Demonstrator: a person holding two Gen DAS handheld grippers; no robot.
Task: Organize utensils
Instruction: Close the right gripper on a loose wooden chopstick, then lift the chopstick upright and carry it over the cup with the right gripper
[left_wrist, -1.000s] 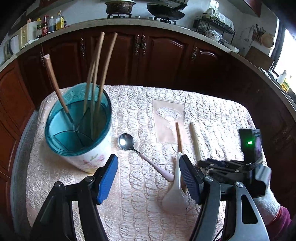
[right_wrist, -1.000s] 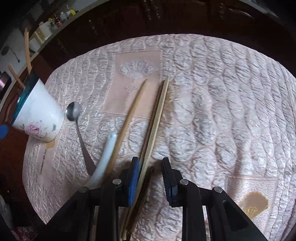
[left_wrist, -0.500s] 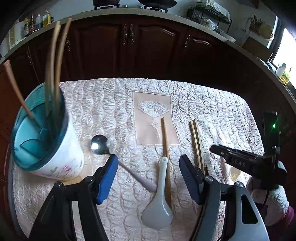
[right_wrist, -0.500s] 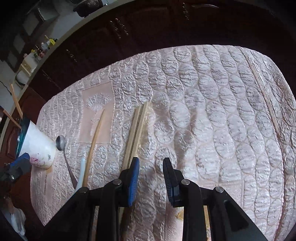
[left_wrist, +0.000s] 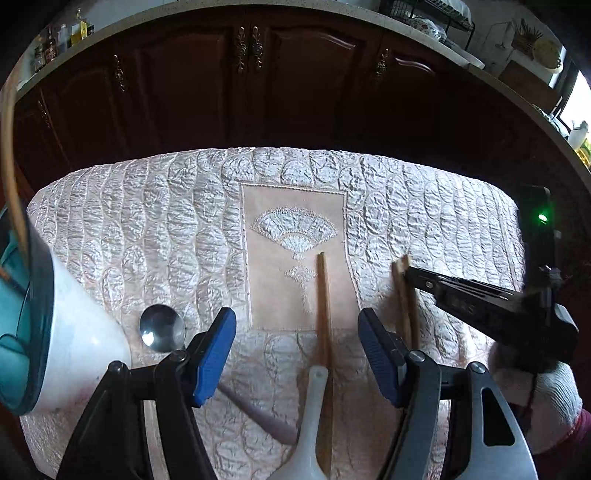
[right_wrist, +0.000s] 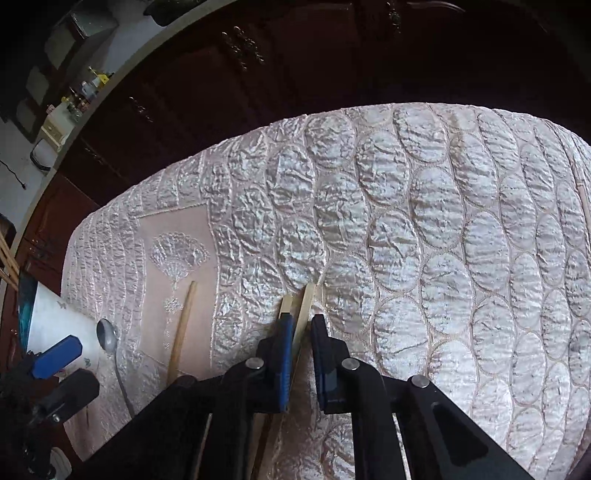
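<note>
A white utensil holder with a teal rim (left_wrist: 74, 354) stands at the left and holds wooden sticks; it also shows in the right wrist view (right_wrist: 51, 317). A metal spoon (left_wrist: 162, 328), a white ceramic spoon (left_wrist: 310, 421) and a single wooden chopstick (left_wrist: 324, 306) lie on the quilted cloth. My left gripper (left_wrist: 297, 354) is open above the white spoon's handle. My right gripper (right_wrist: 303, 354) is narrowly open, its jaws straddling a pair of pale chopsticks (right_wrist: 304, 306); that pair also shows in the left wrist view (left_wrist: 404, 295).
The table is covered by a pink quilted cloth (right_wrist: 424, 229) with a fan panel (left_wrist: 293, 229). Dark wooden cabinets (left_wrist: 258, 81) under a counter curve behind it. The table's right edge drops off near the right gripper.
The left gripper has moved right and forward, so the holder has slid to the left edge. The right gripper has advanced along the pair of chopsticks toward their far tips.
</note>
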